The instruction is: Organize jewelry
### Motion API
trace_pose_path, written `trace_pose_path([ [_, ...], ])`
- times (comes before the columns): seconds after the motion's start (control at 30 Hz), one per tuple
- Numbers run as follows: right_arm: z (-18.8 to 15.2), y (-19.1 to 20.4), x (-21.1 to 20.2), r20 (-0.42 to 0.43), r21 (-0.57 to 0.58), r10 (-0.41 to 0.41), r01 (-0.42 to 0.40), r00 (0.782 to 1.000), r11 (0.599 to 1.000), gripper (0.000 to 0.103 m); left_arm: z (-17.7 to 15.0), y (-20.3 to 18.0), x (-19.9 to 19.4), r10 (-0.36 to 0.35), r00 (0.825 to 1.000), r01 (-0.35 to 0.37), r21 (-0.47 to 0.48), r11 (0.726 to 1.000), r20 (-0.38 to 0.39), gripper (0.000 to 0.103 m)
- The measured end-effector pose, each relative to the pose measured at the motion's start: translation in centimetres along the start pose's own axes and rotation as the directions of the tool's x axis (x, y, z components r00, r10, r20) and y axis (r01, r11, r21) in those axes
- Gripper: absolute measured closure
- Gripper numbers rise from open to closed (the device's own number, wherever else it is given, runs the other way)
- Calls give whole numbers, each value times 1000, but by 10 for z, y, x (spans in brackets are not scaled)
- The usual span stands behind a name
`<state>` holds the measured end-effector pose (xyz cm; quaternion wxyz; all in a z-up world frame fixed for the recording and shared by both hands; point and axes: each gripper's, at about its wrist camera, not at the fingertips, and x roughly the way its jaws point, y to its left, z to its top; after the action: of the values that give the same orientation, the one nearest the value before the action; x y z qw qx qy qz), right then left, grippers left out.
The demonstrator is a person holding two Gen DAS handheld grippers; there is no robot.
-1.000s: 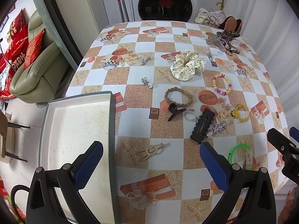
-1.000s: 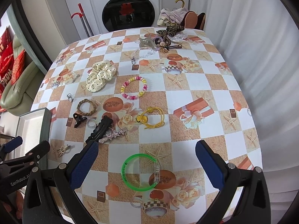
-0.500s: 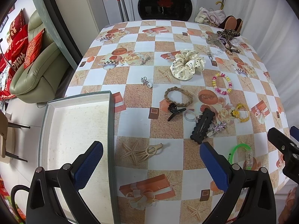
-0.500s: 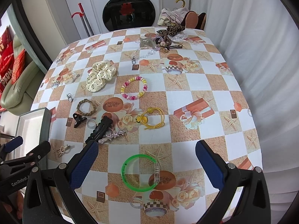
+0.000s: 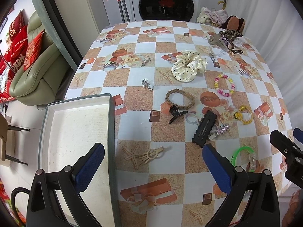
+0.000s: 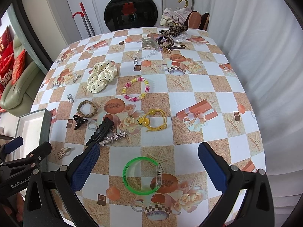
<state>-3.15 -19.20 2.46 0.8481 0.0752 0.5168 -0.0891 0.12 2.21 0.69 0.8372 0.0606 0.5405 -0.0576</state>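
Both tools hang over the near edge of the table (image 6: 244, 102), and neither has anything in it. The right gripper (image 6: 149, 163) has its blue pads spread wide above the green bangle (image 6: 141, 176), which lies flat on the checked cloth almost exactly between them; my guess is that this is the first piece to be lifted. The left gripper (image 5: 153, 161) is just as wide apart and empty, straddling the right wall of the open tray (image 5: 111, 132), with a small beige hair clip (image 5: 150, 154) on the cloth just ahead of it.

The tray sits at the table's left near corner, white-lined and bare inside, so nothing has been sorted yet. It is placed where either hand can reach it, which suits it as the collecting spot.

The rest of the jewelry is scattered further out: a black scalloped barrette (image 5: 204, 128) touching a silver star clip (image 6: 113, 138), a small black claw clip (image 5: 175, 112), a braided tan hair tie (image 5: 179, 98), a yellow elastic (image 6: 154, 121), a pastel bead bracelet (image 6: 136, 89) and a dotted cream scrunchie (image 5: 189, 64). A tangled heap (image 6: 167, 37) sits at the far edge; I cannot separate its pieces from here.
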Motion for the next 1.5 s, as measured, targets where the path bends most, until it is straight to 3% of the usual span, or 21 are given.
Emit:
trace_pose_path([
  [1.5,3,5,13,-15,-3,-5,5,1000,1000,0,4,-1,17,-12,1000,11,-9,1000,-29,0],
])
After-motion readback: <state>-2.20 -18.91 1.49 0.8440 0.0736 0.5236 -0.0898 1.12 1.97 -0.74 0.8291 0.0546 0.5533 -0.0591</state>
